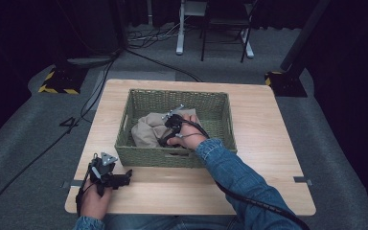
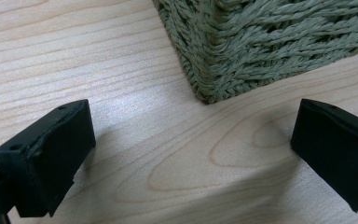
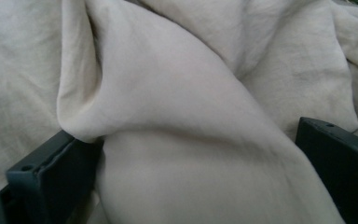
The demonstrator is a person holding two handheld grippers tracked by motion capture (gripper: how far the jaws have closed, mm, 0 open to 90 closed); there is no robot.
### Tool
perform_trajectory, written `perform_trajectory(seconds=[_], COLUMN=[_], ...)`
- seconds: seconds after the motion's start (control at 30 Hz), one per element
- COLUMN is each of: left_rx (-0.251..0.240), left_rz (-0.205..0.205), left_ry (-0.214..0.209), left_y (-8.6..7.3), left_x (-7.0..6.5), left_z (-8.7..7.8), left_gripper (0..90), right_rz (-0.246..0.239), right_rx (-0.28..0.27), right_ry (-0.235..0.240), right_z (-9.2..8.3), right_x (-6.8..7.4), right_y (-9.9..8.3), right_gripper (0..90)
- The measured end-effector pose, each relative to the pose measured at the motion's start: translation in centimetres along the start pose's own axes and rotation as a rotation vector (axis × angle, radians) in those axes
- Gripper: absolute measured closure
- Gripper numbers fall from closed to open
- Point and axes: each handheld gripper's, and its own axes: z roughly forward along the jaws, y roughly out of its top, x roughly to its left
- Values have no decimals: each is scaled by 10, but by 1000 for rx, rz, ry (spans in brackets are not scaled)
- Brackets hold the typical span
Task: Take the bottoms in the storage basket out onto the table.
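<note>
A green woven basket (image 1: 172,155) stands in the middle of the wooden table (image 1: 268,143). A crumpled beige cloth (image 1: 146,129) lies in its left half. My right gripper (image 1: 164,140) reaches down into the basket onto the cloth. In the right gripper view its jaws (image 3: 196,177) stand wide apart, with a thick fold of the cloth (image 3: 168,93) bulging between them and draping over the left jaw. My left gripper (image 1: 127,177) rests on the table at the basket's front left corner. It is open (image 2: 191,154) with bare wood between its jaws, and the basket corner (image 2: 261,42) is just ahead.
The basket's right half holds no cloth. Bare table lies to the right of the basket and along the front edge. On the grey floor beyond are cables (image 1: 100,86), stand bases marked with yellow and black tape (image 1: 57,81), and chair and desk legs (image 1: 220,43).
</note>
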Motion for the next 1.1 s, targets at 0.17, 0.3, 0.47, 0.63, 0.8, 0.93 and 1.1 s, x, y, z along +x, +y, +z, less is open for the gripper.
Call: perform_trajectory(seconds=[0.17,0.3,0.47,0.63,0.8,0.93,1.1], left_rx=[0,-2,-2,1,0,0,-1], left_rz=[0,-2,-2,1,0,0,-2], left_ry=[0,0,0,0,0,0,-1], left_y=[0,0,0,0,0,0,0], left_x=[0,0,0,0,0,0,0], left_z=[0,0,0,0,0,0,0], left_gripper=[0,0,0,0,0,0,0], right_rz=[-11,-48,-77,-85,-78,-74,-90], right_rx=[13,30,36,57,65,59,15], right_ry=[24,56,48,62,74,73,64], right_z=[0,-3,-5,-11,-14,-18,-27], right_x=[0,4,8,14,12,11,12], right_y=[0,3,5,11,13,14,17], right_gripper=[82,292,408,717,794,812,818])
